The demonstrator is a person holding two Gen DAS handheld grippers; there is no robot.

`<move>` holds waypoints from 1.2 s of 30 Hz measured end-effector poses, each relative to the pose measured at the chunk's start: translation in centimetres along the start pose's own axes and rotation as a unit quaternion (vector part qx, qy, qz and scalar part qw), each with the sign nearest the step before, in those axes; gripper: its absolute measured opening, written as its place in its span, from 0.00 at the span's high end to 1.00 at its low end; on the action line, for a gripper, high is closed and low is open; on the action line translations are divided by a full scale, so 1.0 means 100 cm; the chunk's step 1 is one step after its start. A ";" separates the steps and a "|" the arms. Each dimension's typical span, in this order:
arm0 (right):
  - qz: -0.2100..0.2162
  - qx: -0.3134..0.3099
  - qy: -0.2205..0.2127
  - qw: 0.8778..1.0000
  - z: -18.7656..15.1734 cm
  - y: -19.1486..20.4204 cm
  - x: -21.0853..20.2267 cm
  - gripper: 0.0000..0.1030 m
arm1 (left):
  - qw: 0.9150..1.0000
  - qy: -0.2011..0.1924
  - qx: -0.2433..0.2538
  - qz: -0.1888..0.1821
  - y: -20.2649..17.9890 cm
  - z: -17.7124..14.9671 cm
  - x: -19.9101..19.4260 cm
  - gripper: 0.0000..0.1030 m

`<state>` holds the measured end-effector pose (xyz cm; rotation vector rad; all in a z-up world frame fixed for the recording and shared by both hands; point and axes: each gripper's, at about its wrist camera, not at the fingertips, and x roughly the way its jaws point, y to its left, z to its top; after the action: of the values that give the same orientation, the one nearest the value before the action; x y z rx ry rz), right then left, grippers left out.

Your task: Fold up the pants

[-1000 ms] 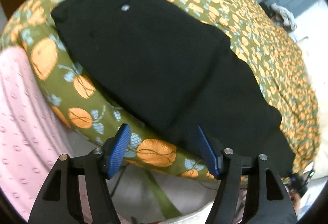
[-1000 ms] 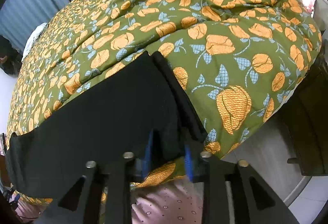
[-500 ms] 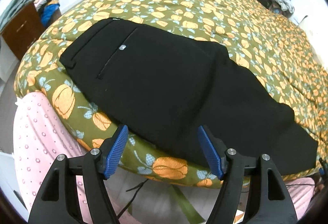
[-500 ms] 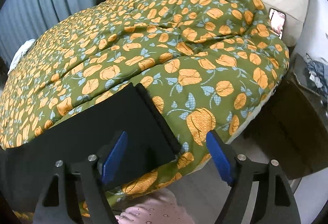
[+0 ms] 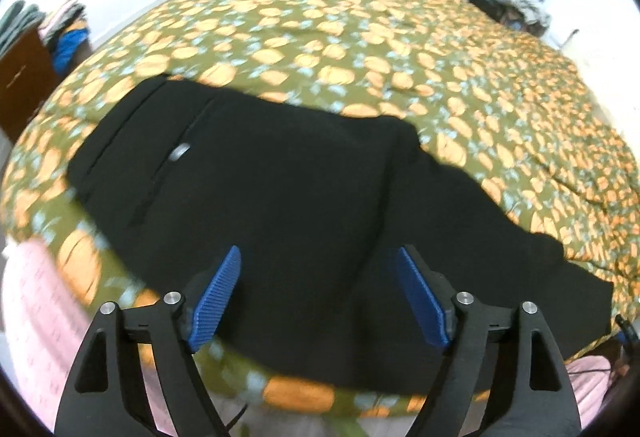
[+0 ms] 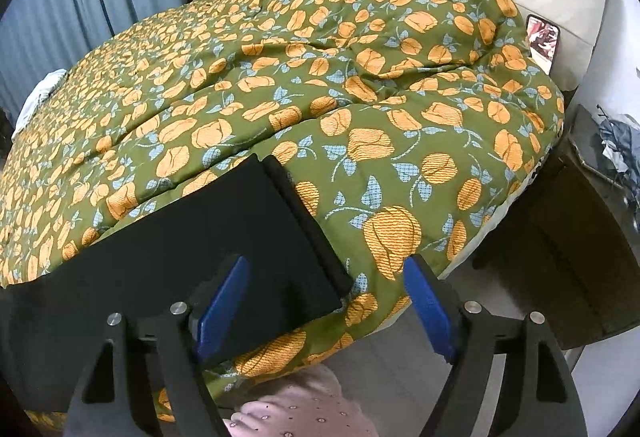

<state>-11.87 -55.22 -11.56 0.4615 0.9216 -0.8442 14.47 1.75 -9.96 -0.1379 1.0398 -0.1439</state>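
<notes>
Black pants (image 5: 304,205) lie beneath both downward-tilted tongs, jaws just widened.

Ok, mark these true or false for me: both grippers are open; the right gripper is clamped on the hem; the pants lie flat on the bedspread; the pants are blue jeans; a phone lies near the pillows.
1. Both grippers are open: true. The left gripper and right gripper pinch nothing; their jaws have just been opening.
2. Right gripper clamped on the hem: false. Its pads stand clear of the cloth.
3. Pants lie flat on the bedspread: true.
4. Blue jeans: false. They are black.
5. A phone lies near the pillows: true.
</notes>
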 end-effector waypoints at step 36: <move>0.000 -0.017 -0.036 0.999 0.013 -0.009 0.000 0.17 | 0.991 -0.063 0.115 -0.009 -0.066 0.042 0.124 0.00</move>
<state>-11.89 -56.64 -10.82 0.3977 0.8684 -0.8392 23.94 -6.85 -17.14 0.0520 0.8900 -0.2656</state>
